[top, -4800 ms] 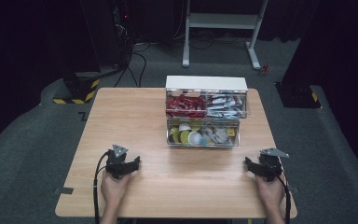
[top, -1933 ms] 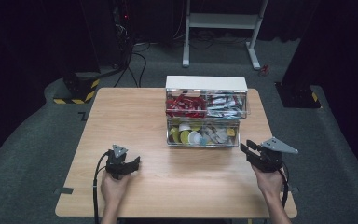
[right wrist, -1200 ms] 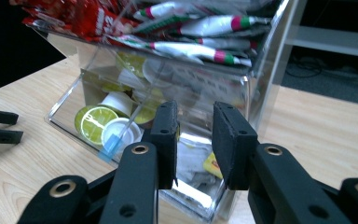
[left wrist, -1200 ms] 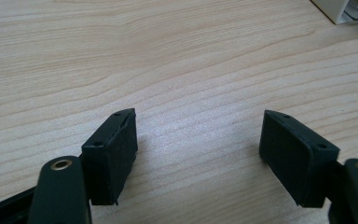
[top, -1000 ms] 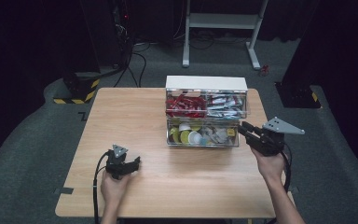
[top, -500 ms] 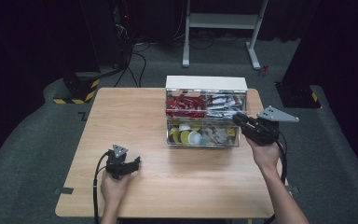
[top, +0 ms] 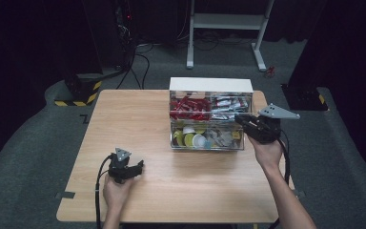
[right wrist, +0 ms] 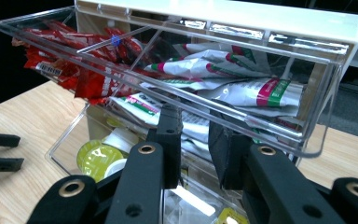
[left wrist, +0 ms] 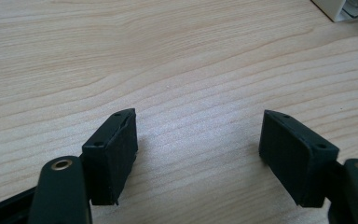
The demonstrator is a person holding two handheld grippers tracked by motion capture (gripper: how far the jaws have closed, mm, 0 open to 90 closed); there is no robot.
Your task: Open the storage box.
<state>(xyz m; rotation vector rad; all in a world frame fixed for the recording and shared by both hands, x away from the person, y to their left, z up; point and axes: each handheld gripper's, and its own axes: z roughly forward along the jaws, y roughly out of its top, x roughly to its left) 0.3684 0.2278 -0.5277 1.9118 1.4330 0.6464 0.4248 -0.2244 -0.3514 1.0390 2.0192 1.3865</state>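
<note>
Organizer point(top: 211, 86) at table's point(top: 124, 114) far middle; my right gripper point(top: 242, 119) at its front-right (upper drawer point(right wrist: 279, 135)); my left gripper point(top: 140, 165) well before-left.

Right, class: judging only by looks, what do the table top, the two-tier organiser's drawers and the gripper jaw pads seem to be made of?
Table top: pale wood or wood-look laminate, matt; grain lines show.
Organiser drawers: clear, glossy hard plastic; the packets show through and the edges catch light. Its top looks like opaque white plastic.
Pads: matt black, probably rubber or plastic; which one can't be told.
</note>
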